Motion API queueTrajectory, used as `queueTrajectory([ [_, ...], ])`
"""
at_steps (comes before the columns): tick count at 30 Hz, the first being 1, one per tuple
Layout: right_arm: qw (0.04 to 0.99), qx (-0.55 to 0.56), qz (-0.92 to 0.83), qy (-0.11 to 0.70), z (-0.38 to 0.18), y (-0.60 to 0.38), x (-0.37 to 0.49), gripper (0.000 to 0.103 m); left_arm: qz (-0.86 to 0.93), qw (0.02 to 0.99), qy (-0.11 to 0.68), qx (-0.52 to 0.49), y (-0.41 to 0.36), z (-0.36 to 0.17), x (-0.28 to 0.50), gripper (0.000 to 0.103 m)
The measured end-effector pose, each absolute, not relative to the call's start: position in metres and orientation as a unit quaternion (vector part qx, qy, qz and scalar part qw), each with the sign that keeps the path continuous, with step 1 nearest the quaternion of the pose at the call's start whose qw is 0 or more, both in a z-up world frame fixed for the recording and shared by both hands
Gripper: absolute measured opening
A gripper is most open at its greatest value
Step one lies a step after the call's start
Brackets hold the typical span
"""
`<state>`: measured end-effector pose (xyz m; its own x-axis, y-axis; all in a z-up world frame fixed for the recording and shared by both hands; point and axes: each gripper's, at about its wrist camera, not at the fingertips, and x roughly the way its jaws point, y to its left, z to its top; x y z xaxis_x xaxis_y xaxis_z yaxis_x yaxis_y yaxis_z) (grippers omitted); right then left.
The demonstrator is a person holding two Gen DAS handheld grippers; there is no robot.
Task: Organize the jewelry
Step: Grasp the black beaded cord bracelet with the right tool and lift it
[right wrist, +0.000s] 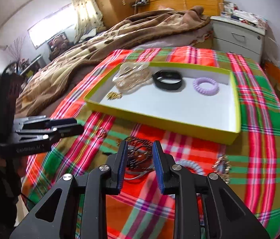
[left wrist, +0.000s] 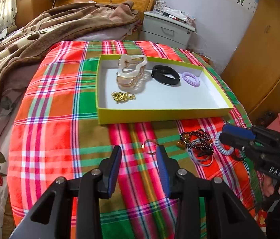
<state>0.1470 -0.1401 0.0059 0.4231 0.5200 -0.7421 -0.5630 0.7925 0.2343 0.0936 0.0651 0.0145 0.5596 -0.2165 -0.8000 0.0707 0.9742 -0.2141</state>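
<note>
A yellow-green box (left wrist: 159, 115) (right wrist: 179, 127) with a white floor lies on the plaid cloth. In it are a pearly hair claw (left wrist: 132, 69), a gold chain (left wrist: 122, 97), a black band (left wrist: 164, 74) (right wrist: 166, 79) and a purple coil tie (left wrist: 190, 79) (right wrist: 205, 86). In front of the box lie a thin ring (left wrist: 150, 146), a dark bead necklace (left wrist: 197, 141) (right wrist: 138, 157) with white ties, and a pale blue coil tie (left wrist: 222, 149) (right wrist: 189, 166). My left gripper (left wrist: 138, 169) is open and empty beside the ring. My right gripper (right wrist: 139, 159) is open over the bead pile; it also shows in the left wrist view (left wrist: 235, 135).
The plaid cloth (left wrist: 60, 119) covers a round surface beside a bed with a brown blanket (left wrist: 30, 45). A white nightstand (left wrist: 165, 29) stands behind, a wooden wardrobe (left wrist: 259, 59) to the right. A small beaded trinket (right wrist: 222, 167) lies right of the pile.
</note>
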Motion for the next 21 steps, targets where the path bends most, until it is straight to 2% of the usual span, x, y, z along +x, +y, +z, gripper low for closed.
queueTrajectory([
  [4,0.839,-0.058,0.331,0.429,-0.001,-0.125,0.137,0.027,-0.080,0.880,0.461,-0.083,0.071,0.014,0.090,0.038],
  [8,0.835,-0.098,0.325,0.432,-0.009,-0.112,0.135,0.037,-0.079,0.878,0.464,-0.089,0.074,0.010,0.089,0.038],
  [15,0.831,-0.145,0.302,0.444,-0.020,-0.102,0.135,0.037,-0.084,0.875,0.467,-0.093,0.075,0.006,0.090,0.038],
  [21,0.831,-0.133,0.294,0.453,-0.023,-0.106,0.139,0.037,-0.084,0.874,0.469,-0.097,0.076,0.003,0.092,0.038],
])
